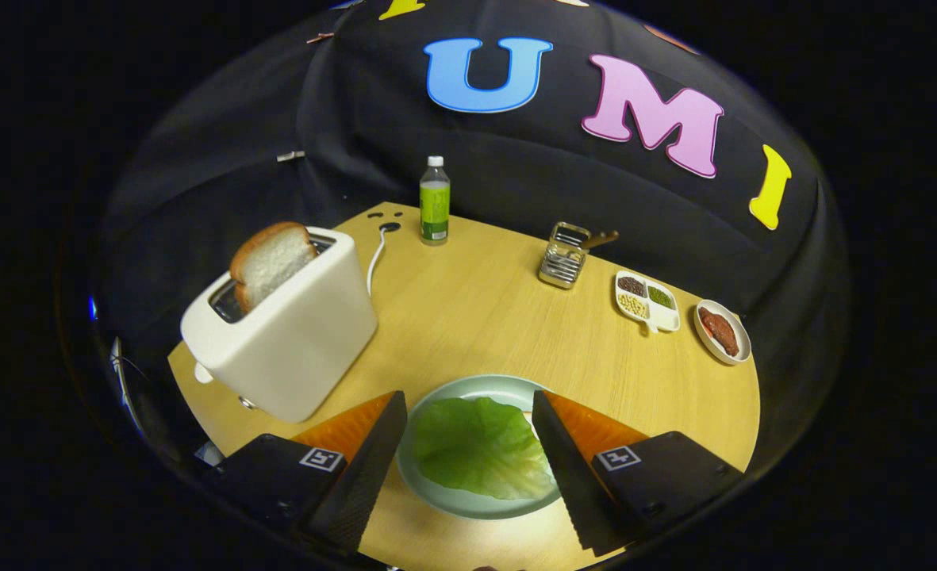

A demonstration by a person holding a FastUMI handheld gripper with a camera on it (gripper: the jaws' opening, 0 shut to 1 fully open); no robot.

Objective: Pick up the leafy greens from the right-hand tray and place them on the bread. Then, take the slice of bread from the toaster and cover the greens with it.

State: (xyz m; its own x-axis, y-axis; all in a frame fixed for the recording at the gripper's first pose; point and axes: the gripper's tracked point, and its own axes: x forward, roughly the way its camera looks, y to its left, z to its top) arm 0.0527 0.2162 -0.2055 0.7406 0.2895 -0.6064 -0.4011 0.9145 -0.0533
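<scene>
A green lettuce leaf lies on a pale round plate between my two fingers; whatever is under the leaf is hidden. My gripper hovers over the plate, open, its fingers apart on either side of the leaf and touching nothing. To the left, beyond the left finger, stands a white toaster with a slice of bread sticking up out of its slot.
On the wooden table beyond the plate stand a green-labelled bottle, a wire holder, a white divided dish of grains and a small plate with reddish meat. The toaster's cord runs to the back.
</scene>
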